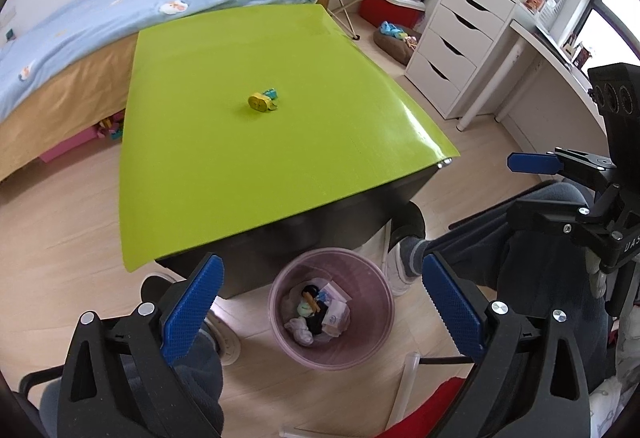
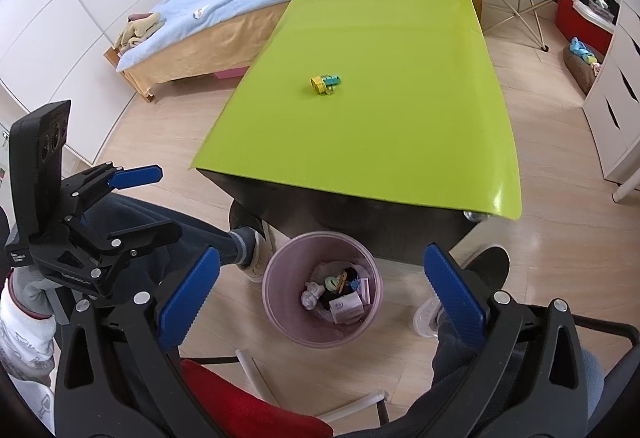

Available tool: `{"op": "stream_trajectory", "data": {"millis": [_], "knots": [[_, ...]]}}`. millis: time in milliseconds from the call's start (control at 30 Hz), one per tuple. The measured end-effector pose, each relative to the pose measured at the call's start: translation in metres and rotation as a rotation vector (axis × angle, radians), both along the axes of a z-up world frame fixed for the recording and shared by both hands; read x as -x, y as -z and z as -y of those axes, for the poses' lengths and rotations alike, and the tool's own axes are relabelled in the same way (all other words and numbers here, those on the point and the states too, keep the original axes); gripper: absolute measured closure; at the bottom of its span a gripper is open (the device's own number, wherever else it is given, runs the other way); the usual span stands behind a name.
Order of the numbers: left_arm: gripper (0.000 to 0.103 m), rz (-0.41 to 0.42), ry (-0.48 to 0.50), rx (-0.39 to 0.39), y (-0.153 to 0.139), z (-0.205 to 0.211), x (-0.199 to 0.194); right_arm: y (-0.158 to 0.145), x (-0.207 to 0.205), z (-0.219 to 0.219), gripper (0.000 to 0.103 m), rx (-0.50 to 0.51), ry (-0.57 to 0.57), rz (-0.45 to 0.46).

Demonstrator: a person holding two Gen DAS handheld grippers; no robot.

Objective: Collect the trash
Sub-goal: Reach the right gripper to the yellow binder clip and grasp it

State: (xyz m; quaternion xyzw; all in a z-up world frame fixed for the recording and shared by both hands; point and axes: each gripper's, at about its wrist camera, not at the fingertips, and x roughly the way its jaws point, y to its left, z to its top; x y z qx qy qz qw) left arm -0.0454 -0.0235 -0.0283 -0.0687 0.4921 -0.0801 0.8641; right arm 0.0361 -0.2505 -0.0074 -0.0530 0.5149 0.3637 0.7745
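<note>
Poised above a pink wastebasket (image 1: 332,308) on the wooden floor: left gripper (image 1: 320,302) and right gripper (image 2: 322,292), both spread wide and holding nothing. Inside the basket, crumpled tissues and wrappers (image 2: 340,296). Beyond the basket, on a green-topped table (image 1: 256,157), one last yellow-and-teal scrap of trash (image 1: 263,101), near the tabletop's centre, well apart from both grippers.

Green table (image 1: 320,157) with small yellow and blue trash (image 1: 263,100) in its middle. Pink bin (image 1: 331,308) on the wood floor (image 1: 72,238).
</note>
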Motion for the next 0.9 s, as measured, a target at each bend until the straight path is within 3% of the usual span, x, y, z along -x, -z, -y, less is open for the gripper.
{"op": "stream_trajectory", "data": {"millis": [467,900], "knots": [[0.007,0.032,-0.002,-0.001,-0.005,-0.03,-0.046,-0.008,-0.07,-0.06,0.003,0.02,-0.068,0.039],[0.007,0.032,0.043,-0.044,-0.002,-0.039,-0.084,0.04,-0.136,-0.154,0.003,0.196,-0.179,0.085]]}}
